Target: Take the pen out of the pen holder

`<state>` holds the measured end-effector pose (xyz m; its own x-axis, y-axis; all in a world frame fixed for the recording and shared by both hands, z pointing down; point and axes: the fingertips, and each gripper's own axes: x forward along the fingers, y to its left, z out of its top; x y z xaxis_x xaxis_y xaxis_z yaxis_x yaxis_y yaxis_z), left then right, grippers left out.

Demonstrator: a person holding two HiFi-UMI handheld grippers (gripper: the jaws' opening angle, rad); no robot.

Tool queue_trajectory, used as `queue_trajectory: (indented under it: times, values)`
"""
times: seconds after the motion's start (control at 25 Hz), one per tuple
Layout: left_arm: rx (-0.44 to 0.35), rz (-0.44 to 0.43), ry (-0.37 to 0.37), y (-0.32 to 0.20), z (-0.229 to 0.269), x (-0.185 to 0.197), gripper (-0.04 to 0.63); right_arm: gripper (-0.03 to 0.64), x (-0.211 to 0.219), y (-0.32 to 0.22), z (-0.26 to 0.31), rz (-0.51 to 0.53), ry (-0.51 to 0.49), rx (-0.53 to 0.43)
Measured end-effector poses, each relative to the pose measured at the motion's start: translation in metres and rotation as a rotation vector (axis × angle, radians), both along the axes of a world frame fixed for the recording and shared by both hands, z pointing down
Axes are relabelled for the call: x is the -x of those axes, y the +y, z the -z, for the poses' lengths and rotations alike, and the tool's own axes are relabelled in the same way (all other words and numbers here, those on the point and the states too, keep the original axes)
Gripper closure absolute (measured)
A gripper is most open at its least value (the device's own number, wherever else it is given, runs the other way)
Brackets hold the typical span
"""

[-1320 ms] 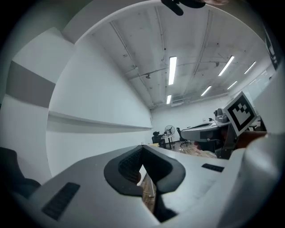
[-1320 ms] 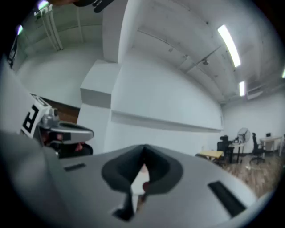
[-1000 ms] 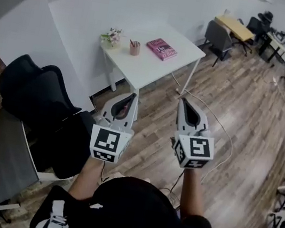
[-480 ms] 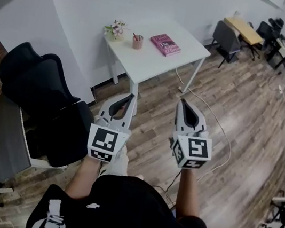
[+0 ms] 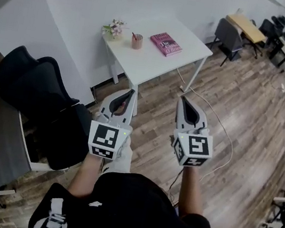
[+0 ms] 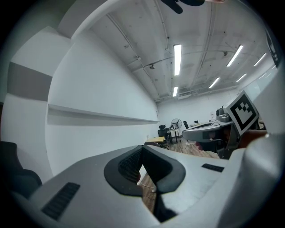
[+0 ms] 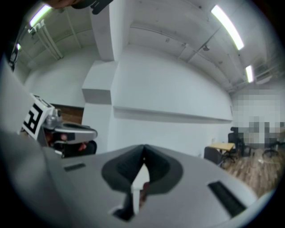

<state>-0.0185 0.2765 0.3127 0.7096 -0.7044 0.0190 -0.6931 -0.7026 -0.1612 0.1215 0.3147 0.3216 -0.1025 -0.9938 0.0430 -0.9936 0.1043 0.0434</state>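
Left gripper (image 5: pixel 131 91): jaws closed tip to tip, nothing between them. Right gripper (image 5: pixel 183 98): same, pinched together and empty. Both hang over wooden plank floor (image 5: pixel 229 114), well short of the white rectangular table (image 5: pixel 156 64).

Small brown cup-shaped pen holder (image 5: pixel 136 42) stands near the table's far left corner, between a little flower pot (image 5: pixel 113 29) and a pink book (image 5: pixel 166 44). A pen (image 5: pixel 134 35) sticks up from it, barely resolvable.

Risk: the holder looks light and unbraced. A sideways pull on the pen could tip it into the flowers, and jaws arriving closed would knock it.

Forearms reach ahead of the torso, grippers side by side, noses toward the table.
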Motion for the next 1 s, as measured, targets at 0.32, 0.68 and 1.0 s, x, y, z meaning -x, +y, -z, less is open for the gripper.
queue_trajectory:
  times: [0.32,0.68,1.0]
  values:
    - [0.015,0.004,0.001,-0.066,-0.009,-0.005,0.58,0.583,-0.001,-0.068,-0.01,0.013,0.011,0.022]
    - [0.026,-0.026,-0.001,-0.176,-0.004,-0.007,0.58,0.583,0.001,-0.177,-0.007,-0.001,0.026,0.045]
    - [0.03,-0.052,0.013,-0.262,0.006,0.005,0.58,0.583,0.017,-0.265,0.002,-0.009,0.043,0.051]
